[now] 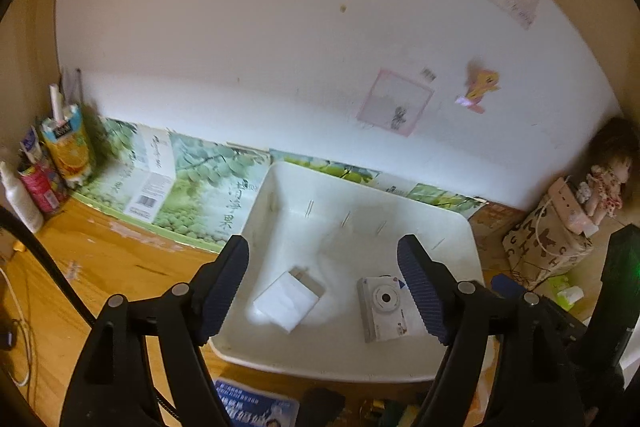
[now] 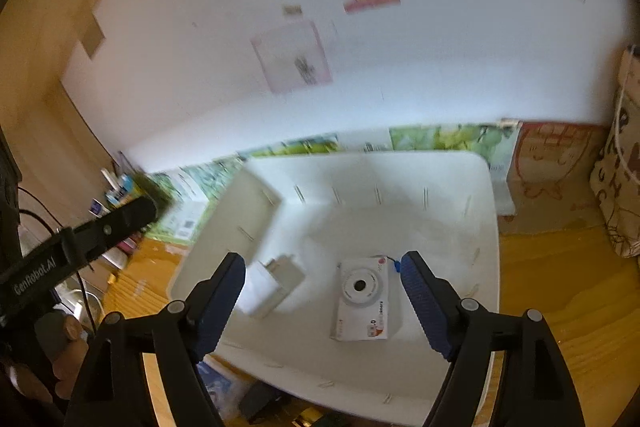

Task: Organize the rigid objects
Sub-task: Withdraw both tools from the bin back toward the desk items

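Camera (image 2: 362, 301) + white box (image 2: 267, 285) in bin (image 2: 486, 227)

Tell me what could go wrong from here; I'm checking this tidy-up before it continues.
The white camera and white charger block lie loose in the white bin, so either could slide if the bin gets bumped. Both the left gripper and right gripper hang open, close above the bin, and might knock each other.

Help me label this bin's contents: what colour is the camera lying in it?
White, with a grey lens ring; the camera shows best in the right wrist view.
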### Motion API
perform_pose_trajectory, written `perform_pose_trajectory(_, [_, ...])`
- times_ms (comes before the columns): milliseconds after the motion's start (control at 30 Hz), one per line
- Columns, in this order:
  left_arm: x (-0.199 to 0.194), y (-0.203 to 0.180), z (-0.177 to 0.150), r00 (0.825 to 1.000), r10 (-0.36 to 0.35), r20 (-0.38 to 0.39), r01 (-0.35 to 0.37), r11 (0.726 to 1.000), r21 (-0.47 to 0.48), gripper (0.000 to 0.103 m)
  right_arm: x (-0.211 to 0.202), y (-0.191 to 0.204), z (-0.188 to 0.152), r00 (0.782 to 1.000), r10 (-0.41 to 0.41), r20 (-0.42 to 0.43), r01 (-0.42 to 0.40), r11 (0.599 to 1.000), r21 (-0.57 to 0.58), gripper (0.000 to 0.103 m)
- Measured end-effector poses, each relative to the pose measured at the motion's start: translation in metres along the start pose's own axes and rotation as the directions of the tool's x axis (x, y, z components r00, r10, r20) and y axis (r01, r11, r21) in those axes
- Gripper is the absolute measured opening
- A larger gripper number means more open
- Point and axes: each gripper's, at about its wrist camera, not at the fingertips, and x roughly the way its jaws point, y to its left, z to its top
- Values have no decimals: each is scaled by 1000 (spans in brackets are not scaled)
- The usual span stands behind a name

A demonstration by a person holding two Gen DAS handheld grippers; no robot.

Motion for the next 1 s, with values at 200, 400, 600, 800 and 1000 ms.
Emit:
perform_pose_trajectory(200, [-46, -1, -6, 998, -20, 57, 19, 1000, 15, 81, -44, 11, -5, 993, 27, 115, -27, 1000, 1, 83])
perform_pose_trajectory(400, [-88, 3, -15, 993, -68, 93, 66, 997, 30, 82, -87, 24, -16, 979, 16, 203, -17, 1000, 6, 85])
perform_pose_trajectory(600, [-130, 10, -32, 986, -114, 122, 103, 991, 88, 84, -131, 48, -39, 956, -32, 290, 32, 999, 5, 93])
perform_pose_trajectory(800, [-159, 18, -55, 979, -164, 121, 151, 982, 111, 85, -177, 76, -79, 916, -67, 396, 80, 997, -16, 100])
perform_pose_trajectory(1000, [-173, 21, -80, 981, -179, 77, 168, 976, 135, 86, -210, 97, -120, 898, -85, 431, 112, 993, -38, 102])
